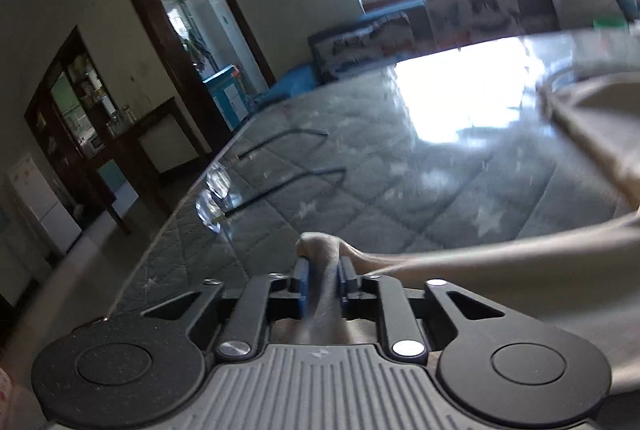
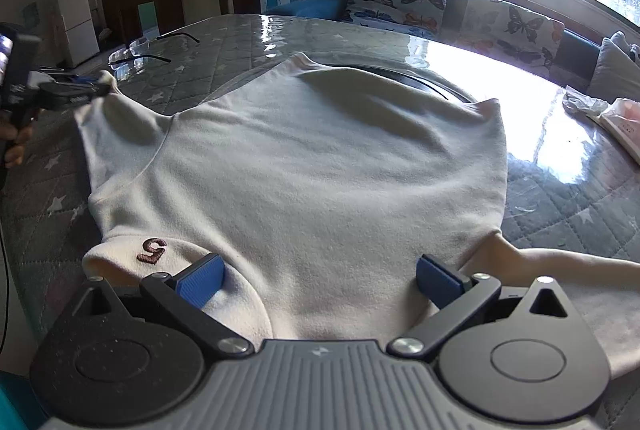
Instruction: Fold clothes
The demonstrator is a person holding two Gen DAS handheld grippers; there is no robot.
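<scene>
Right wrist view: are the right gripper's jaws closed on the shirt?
No, the right gripper has its jaws spread wide over the cream shirt, which lies flat on the table between the blue pads, ungripped.

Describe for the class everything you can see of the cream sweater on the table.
The cream sweater looks like soft fleecy knit and lies spread across the quilted, star-patterned table, partly over a dark round disc. A dark red embroidered mark sits on the folded part near the camera. The left gripper is shut on one sleeve end, lifting it. The right gripper hangs open over the near edge, its blue pads close to the fabric.
</scene>
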